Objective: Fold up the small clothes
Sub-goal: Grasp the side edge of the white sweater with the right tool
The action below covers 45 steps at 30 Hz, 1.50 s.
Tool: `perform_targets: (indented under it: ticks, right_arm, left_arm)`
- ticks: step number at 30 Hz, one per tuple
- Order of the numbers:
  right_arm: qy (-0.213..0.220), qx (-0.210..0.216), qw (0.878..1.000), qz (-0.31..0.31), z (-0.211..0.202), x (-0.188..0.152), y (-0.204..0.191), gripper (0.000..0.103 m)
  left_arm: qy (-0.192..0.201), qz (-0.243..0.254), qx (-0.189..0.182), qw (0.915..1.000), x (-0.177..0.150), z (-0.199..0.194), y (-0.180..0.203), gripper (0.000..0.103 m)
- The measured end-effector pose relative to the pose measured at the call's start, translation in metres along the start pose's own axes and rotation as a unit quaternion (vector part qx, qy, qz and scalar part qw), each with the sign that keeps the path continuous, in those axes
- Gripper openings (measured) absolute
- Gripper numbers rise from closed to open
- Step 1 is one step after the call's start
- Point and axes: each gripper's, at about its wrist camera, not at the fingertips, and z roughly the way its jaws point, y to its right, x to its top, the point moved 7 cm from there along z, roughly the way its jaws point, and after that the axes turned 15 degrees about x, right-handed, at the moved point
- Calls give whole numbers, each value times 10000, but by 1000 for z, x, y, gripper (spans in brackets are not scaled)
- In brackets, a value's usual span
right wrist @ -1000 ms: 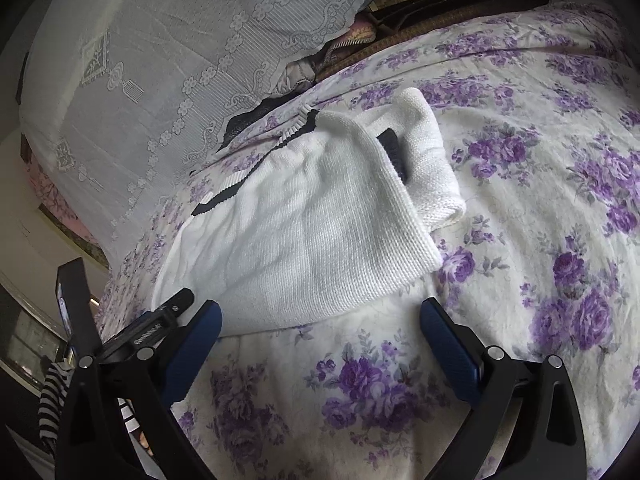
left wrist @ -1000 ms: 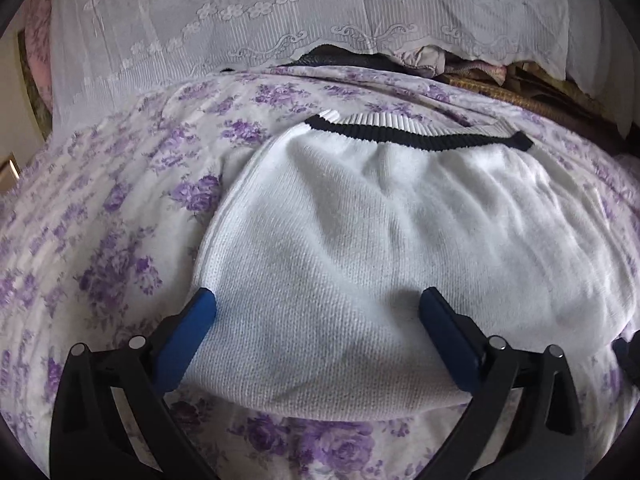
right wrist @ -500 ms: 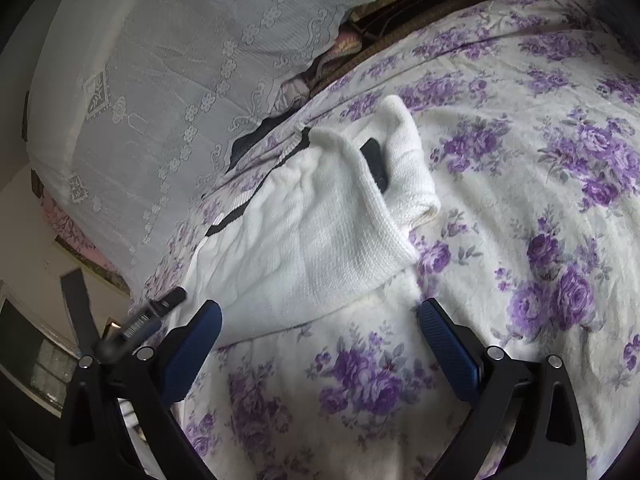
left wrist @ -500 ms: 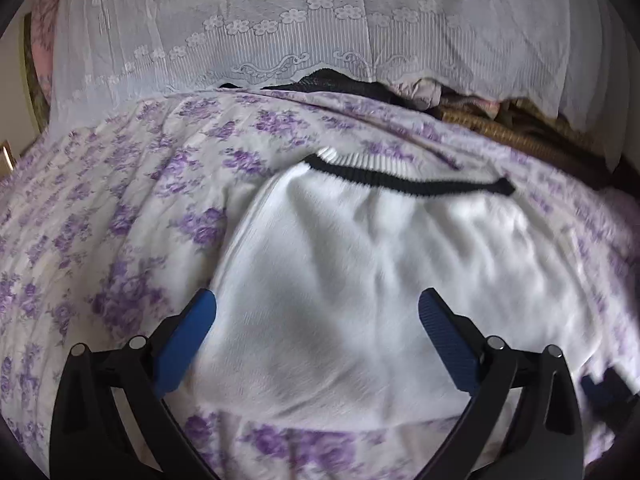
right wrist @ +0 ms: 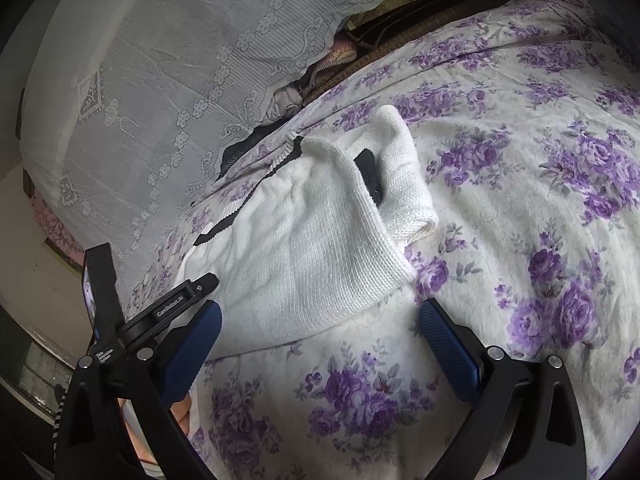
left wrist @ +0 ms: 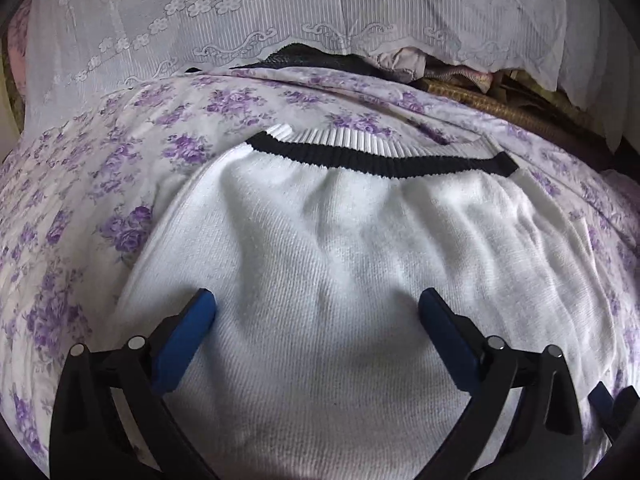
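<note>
A white knit sweater (left wrist: 340, 260) with a black-striped ribbed hem (left wrist: 380, 160) lies flat on the purple floral bedspread (left wrist: 100, 200). My left gripper (left wrist: 316, 312) is open, low over the near part of the sweater, with a finger on either side of its middle. In the right wrist view the sweater (right wrist: 304, 248) lies folded, a sleeve with a black cuff (right wrist: 370, 178) tucked on its right side. My right gripper (right wrist: 320, 320) is open and empty, just short of the sweater's near edge.
A white lace cover (left wrist: 280, 20) drapes over piled things at the back of the bed. Dark fabrics and a woven mat (left wrist: 500, 100) show under its edge. The left gripper's handle (right wrist: 120, 320) shows at the lower left of the right wrist view.
My left gripper has moved forward and lower over the sweater. My right gripper has shifted slightly closer to the sweater's near edge. Both stay open.
</note>
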Motion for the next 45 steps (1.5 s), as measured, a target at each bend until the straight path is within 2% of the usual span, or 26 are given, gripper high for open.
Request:
perform_targets:
  ticks: [5, 14, 19, 26, 30, 34, 37, 39, 43, 45]
  right_arm:
    - [11, -99, 9999, 57, 6, 7, 4, 100]
    - [-163, -632, 9978, 106, 38, 29, 13, 100]
    - [86, -702, 9974, 167, 51, 44, 18, 100]
    - [185, -471, 9986, 179, 62, 62, 24, 100]
    - [316, 22, 9993, 210, 58, 66, 21, 98]
    - [245, 375, 9987, 226, 59, 65, 15, 97]
    - [113, 501, 9982, 324, 54, 58, 15, 92]
    - [-1, 518, 9979, 389, 46, 47, 15, 82]
    - [32, 488, 9973, 555, 41, 42, 16, 79]
    - [98, 378, 9972, 635, 45, 47, 22, 66]
  left_arm:
    - [71, 51, 11, 10000, -6, -5, -1, 99]
    - [23, 56, 30, 10000, -8, -1, 0, 99]
    - [9, 52, 34, 10000, -7, 1, 1, 99]
    - [9, 56, 40, 10000, -7, 1, 1, 99]
    - [9, 58, 42, 10000, -7, 2, 1, 99]
    - [8, 57, 35, 10000, -7, 2, 1, 99]
    - [8, 58, 37, 10000, -7, 2, 1, 99]
    - [7, 58, 39, 10000, -7, 2, 1, 99]
    - [9, 58, 38, 10000, -7, 2, 1, 99]
    - [10, 58, 39, 10000, -7, 2, 1, 99]
